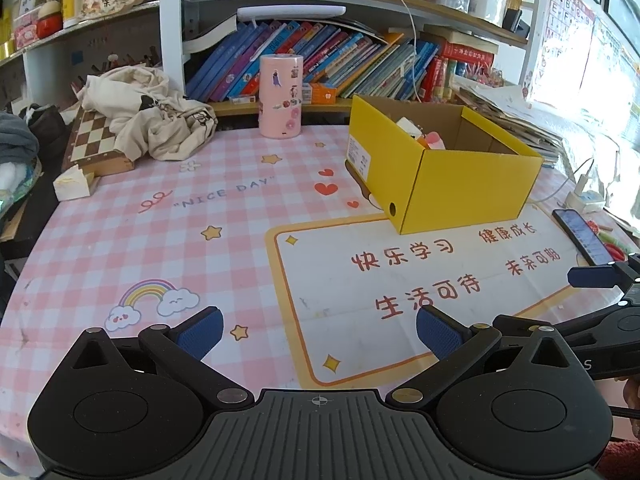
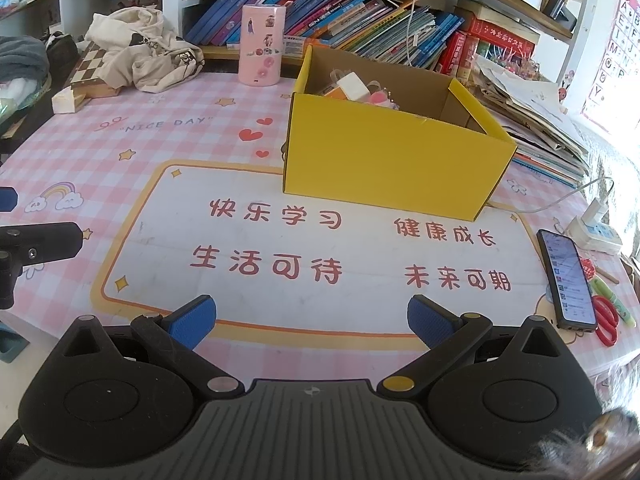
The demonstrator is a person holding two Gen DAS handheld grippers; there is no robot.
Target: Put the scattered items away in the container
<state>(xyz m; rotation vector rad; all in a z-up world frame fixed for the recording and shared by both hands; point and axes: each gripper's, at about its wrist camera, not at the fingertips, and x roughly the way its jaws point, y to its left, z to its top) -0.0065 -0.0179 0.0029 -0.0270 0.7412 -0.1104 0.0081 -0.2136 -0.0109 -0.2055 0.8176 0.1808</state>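
Observation:
A yellow cardboard box stands open on the pink checked table mat. Inside it lie several small items: a white block and a pink round piece. My left gripper hovers low over the mat, well in front of the box, open with nothing between its blue pads. My right gripper is also open and empty, over the white panel with red characters, short of the box. Part of the right gripper shows at the edge of the left wrist view.
A pink cylinder stands behind the box. A cloth bag lies on a chessboard at the left. A phone, red scissors and a power strip lie at the right. Bookshelves back the table.

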